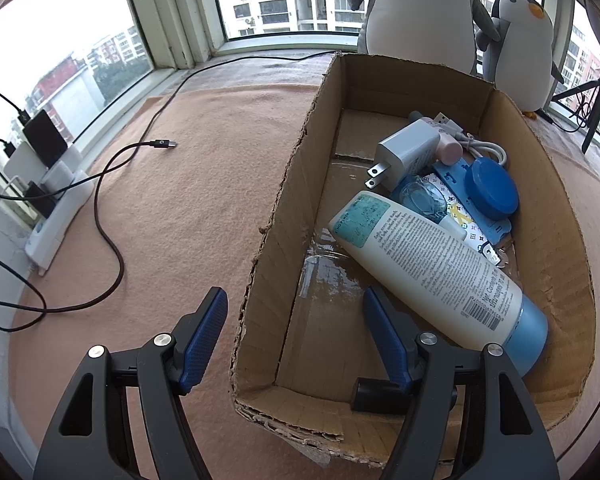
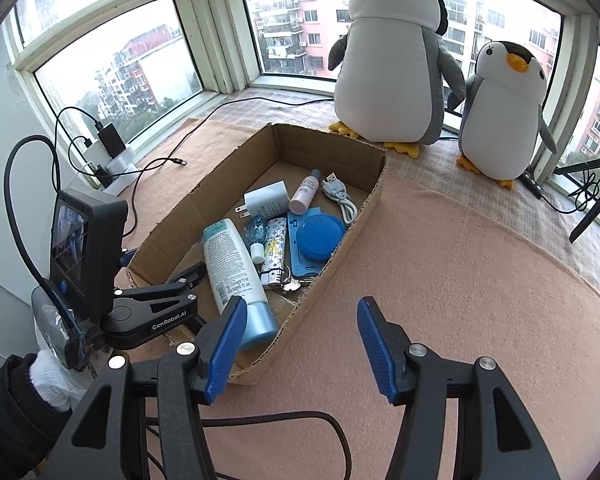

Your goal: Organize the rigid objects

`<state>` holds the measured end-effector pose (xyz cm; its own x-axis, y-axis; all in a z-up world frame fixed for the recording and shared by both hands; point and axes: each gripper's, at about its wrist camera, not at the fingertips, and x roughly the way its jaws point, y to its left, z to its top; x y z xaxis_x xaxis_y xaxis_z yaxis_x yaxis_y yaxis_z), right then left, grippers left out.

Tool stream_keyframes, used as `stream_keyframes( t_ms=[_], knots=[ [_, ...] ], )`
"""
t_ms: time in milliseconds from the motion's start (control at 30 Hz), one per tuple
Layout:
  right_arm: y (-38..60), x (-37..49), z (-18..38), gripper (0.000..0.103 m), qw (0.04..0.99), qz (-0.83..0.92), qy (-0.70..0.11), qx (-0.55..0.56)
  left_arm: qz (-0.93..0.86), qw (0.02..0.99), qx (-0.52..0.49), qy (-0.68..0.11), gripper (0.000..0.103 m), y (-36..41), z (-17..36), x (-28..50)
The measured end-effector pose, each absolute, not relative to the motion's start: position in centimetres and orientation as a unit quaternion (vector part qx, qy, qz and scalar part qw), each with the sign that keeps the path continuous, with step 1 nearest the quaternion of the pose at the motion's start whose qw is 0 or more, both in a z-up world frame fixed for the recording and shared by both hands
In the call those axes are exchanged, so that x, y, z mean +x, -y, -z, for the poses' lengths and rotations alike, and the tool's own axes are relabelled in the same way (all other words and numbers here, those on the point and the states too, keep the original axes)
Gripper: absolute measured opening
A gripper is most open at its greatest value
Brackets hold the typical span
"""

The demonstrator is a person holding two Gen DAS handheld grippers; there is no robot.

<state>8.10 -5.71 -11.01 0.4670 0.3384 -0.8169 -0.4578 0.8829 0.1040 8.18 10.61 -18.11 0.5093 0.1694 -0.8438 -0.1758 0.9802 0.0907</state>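
An open cardboard box [image 1: 284, 200] [image 2: 204, 184] sits on the peach cloth. In it lie a white lotion bottle with a blue cap [image 1: 440, 264] [image 2: 232, 268], a white charger plug [image 1: 408, 152] [image 2: 264, 202], a blue round lid [image 1: 494, 188] [image 2: 318, 234], a small pink bottle [image 2: 306, 194], a white USB cable [image 2: 342, 198] and a patterned lighter [image 2: 274, 254]. My left gripper [image 1: 294, 336] is open and empty, straddling the box's left wall near its front corner; it also shows in the right wrist view [image 2: 192, 276]. My right gripper [image 2: 300, 344] is open and empty, over the cloth at the box's right front.
Two plush penguins [image 2: 392, 64] [image 2: 504, 112] stand behind the box by the window. A black cable [image 1: 112, 184] trails across the cloth at left to a power strip with chargers [image 1: 48, 184]. A tripod leg [image 2: 592, 208] stands at far right.
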Motion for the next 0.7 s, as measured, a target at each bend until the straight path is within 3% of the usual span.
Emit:
stream_keyframes(
  t_ms=[367,700],
  knots=[
    [8.9,7.4,9.3,0.054,0.873,-0.204,-0.441,-0.04,-0.104,0.871,0.014,-0.48,0.07,-10.4,17.2,8.1],
    [10.7,5.7,7.5,0.056,0.889,-0.183,-0.419,-0.033,-0.105,0.89,0.01,-0.444,0.07,-10.0,13.3,6.2]
  ],
)
